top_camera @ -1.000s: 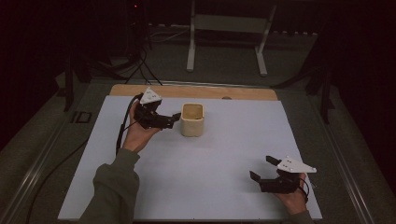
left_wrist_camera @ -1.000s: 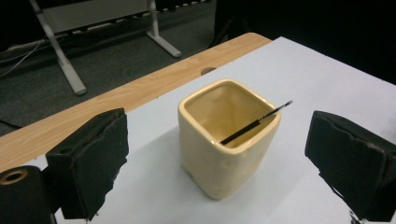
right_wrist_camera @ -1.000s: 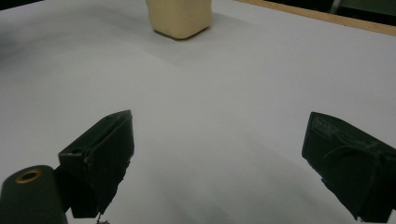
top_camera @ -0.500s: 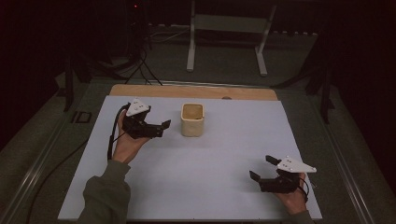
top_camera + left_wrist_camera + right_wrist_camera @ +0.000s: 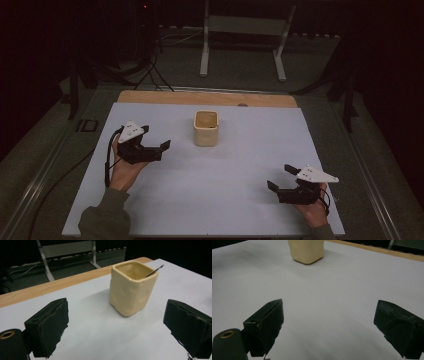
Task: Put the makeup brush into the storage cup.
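A cream, square-sided ceramic cup (image 5: 206,128) stands upright on the white table top (image 5: 235,200), toward the far middle. My left gripper (image 5: 161,150) is held to the cup's left and a little nearer, jaws open and pointing at it, apart from it. In the left gripper view the cup (image 5: 131,287) stands between and beyond the open jaws of the left gripper (image 5: 117,327), and a thin dark stick (image 5: 155,270) pokes above its rim. My right gripper (image 5: 281,177) rests open near the front right corner. In its own view the right gripper (image 5: 329,325) faces bare table, with the cup (image 5: 307,250) far ahead.
A wooden strip (image 5: 205,98) runs along the table's far edge. Behind it a white metal stand (image 5: 242,42) sits on the floor, with cables (image 5: 150,70) at the far left. A cable trails from the left gripper over the table's left side.
My left gripper has pulled back from beside the cup, moving left and toward the person, still open. The right gripper has stayed where it was.
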Tool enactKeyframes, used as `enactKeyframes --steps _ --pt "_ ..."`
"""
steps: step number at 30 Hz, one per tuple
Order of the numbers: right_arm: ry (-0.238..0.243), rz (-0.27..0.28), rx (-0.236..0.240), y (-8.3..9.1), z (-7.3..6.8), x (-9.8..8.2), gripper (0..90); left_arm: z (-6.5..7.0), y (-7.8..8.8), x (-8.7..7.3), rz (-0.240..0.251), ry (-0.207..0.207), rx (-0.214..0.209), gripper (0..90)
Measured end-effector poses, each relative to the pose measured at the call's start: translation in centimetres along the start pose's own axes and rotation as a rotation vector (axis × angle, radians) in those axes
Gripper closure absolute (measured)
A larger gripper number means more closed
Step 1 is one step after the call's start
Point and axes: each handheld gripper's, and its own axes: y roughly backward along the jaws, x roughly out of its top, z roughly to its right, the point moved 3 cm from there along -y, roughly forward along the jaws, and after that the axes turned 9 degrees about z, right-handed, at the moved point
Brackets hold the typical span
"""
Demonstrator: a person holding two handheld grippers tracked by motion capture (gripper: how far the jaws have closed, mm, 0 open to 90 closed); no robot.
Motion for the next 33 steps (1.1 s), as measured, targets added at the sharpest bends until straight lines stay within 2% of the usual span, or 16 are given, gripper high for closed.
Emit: enactKeyframes --steps 9,16,18,25,33 --pt "-0.003 0.016 0.000 -0.3 0.3 0.4 9.0 -0.9 2.5 -2.4 0.018 0.033 0.029 7.3" --pt "-0.011 0.034 0.000 -0.5 0.8 0.7 9.0 -1.0 4.1 -3.9 0.028 0.035 0.048 7.3" --pt "-0.021 0.042 -0.005 -0.6 1.2 0.7 9.0 -1.0 4.5 -4.1 0.029 0.030 0.054 7.3" --pt "-0.016 0.049 -0.009 -0.4 1.2 0.7 9.0 -1.1 6.0 -4.8 0.043 0.022 0.064 7.3" --pt "-0.016 0.070 -0.010 0.1 1.3 0.7 9.0 -1.3 7.2 -5.6 0.059 0.019 0.052 7.3"
